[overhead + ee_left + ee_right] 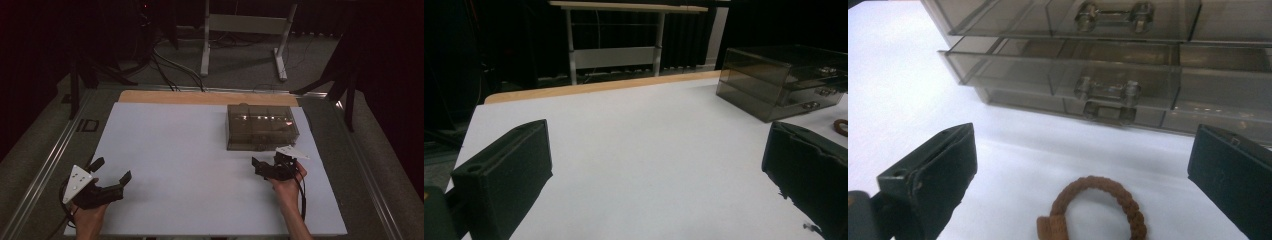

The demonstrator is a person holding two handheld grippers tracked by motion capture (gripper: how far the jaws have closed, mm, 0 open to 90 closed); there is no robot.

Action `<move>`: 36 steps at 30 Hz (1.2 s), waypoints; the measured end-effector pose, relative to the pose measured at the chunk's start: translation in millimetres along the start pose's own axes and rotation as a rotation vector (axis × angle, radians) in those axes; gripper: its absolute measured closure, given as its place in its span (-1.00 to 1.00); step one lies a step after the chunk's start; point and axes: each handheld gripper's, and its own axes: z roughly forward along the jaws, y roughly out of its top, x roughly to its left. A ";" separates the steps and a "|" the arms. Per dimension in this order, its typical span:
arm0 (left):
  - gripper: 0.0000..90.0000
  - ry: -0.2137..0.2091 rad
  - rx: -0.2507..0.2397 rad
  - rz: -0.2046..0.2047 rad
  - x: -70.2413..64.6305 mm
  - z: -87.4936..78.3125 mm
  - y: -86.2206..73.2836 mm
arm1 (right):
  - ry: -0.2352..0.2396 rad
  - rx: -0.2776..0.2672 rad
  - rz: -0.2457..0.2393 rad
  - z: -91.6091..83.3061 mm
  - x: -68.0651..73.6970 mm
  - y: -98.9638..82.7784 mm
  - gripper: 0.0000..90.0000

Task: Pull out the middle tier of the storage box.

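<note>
Two hand-held grippers, one braided ring, one drawer box, catalogued from the jaws outward.

Right gripper (1083,180): jaws spread wide, nothing pinched. Between the jaws, nearer the camera than their tips, a brown braided ring (1095,210) lies flat on the white tabletop (903,80), apart from both jaws and roughly midway between them. The ring has a flat tab at its near-left side. In the high view this gripper (267,167) sits in the person's right hand (287,187), with its grey three-cornered plate on top.

Beyond the ring, straight ahead of the right jaws: a smoky clear plastic drawer box (1108,65), standing on the tabletop. One drawer stands pulled out a little toward the jaws, with a clear handle (1108,90) at its front. Another clear handle (1115,15) shows on the drawer above. Dividers inside the drawers show through the plastic; contents cannot be told.

Left gripper (659,165): jaws spread wide, bare white tabletop between them. Off beyond its right jaw, part of the brown ring (841,127) shows at the picture's edge, and farther on the drawer box (784,82). In the high view the left gripper (112,175) rests low, well apart from the right one.

Farthest: a wooden strip (200,97) along the tabletop's far edge, then a white frame stand (245,30) and cables on the floor.
</note>
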 end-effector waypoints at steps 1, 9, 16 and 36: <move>-0.97 0.001 0.001 0.001 0.0 0.1 -0.1 | 0.005 0.006 -0.003 -1.0 -0.9 0.2 -1.00; -0.97 0.000 0.000 0.002 -0.5 0.4 0.2 | 0.026 0.057 -0.047 -9.1 -7.8 4.9 -1.00; -0.97 0.000 0.001 0.002 -0.5 0.4 0.0 | 0.043 0.096 -0.090 -12.7 -10.0 12.2 -1.00; -0.97 0.000 0.003 0.003 -0.3 0.4 0.0 | 0.092 0.177 -0.216 -16.7 -13.0 38.5 -1.00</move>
